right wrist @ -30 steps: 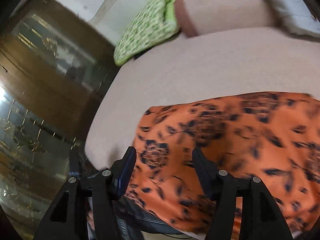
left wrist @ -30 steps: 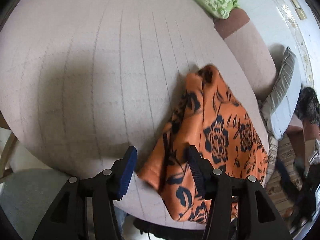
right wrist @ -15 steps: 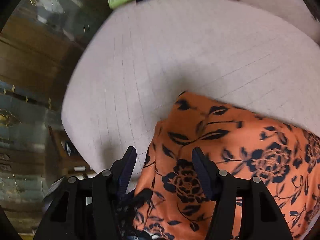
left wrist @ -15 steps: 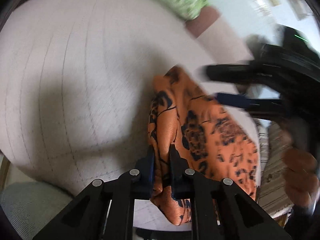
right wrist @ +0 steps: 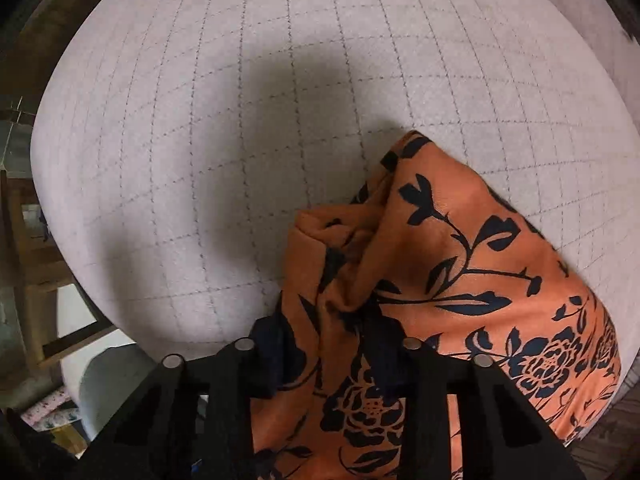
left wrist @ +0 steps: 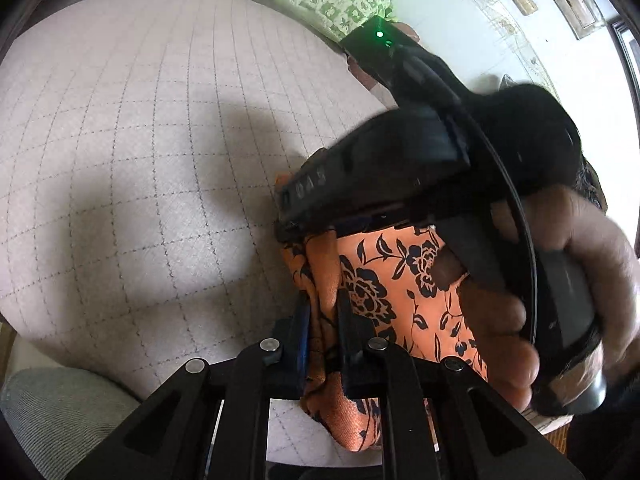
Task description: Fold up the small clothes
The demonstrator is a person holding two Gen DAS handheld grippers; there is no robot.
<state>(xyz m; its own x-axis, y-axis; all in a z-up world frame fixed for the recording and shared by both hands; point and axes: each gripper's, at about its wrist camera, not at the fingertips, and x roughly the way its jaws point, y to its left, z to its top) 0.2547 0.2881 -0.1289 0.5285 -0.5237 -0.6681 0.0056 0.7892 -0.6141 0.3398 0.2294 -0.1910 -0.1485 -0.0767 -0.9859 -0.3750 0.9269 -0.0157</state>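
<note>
Left gripper [left wrist: 322, 320] nearly closed, pinching a bunched edge of the orange floral garment [left wrist: 384, 276]; rest of the cloth spreads right of its fingers on the grey grid-stitched cushion [left wrist: 140, 140]. Right gripper [right wrist: 328, 344] pointing down, jaws closing with a raised fold of the garment [right wrist: 460, 264] between them; cushion [right wrist: 240, 100] ahead of it; person's hand [left wrist: 560, 288] on its handle.

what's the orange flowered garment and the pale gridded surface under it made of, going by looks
Orange garment: soft woven cloth, matte, probably a light cotton or rayon; it bunches into limp folds and shows a fine weave, with a dark printed floral pattern. Gridded surface: pale upholstery fabric, faintly napped and dull, with dark stitched lines forming squares; it looks padded, but the exact fibre can't be told.
</note>
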